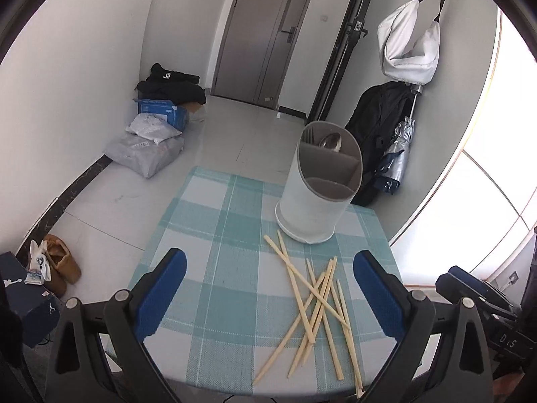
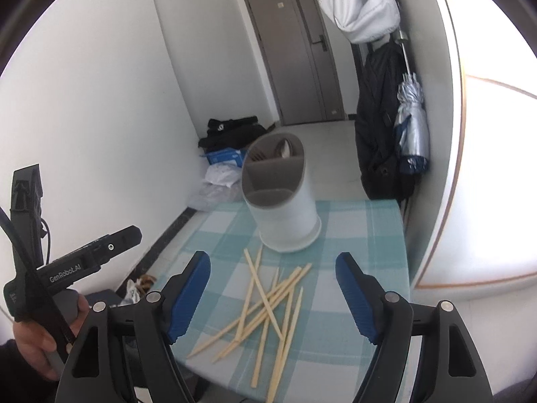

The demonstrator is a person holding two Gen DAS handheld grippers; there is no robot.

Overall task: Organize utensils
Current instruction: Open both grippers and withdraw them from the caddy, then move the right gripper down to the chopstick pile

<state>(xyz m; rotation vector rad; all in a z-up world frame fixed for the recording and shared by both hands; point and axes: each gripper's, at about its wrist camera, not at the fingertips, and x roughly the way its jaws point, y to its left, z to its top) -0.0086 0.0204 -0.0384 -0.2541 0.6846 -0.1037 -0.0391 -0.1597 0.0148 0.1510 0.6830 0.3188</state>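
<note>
Blue-padded fingers (image 1: 167,288) of the left gripper (image 1: 270,288) stand wide apart above the checked tablecloth (image 1: 214,235), gripping nothing. Loose chopsticks (image 1: 315,305) lie crisscrossed on the cloth, just in front of the white utensil holder (image 1: 312,208). Likewise, the right gripper (image 2: 273,295) is spread and empty over the pile.

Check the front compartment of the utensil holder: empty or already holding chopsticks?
Empty. The utensil holder shows a bare grey front compartment in both views; the chopsticks all lie loose on the tablecloth. Only the back compartments hold cutlery.
</note>
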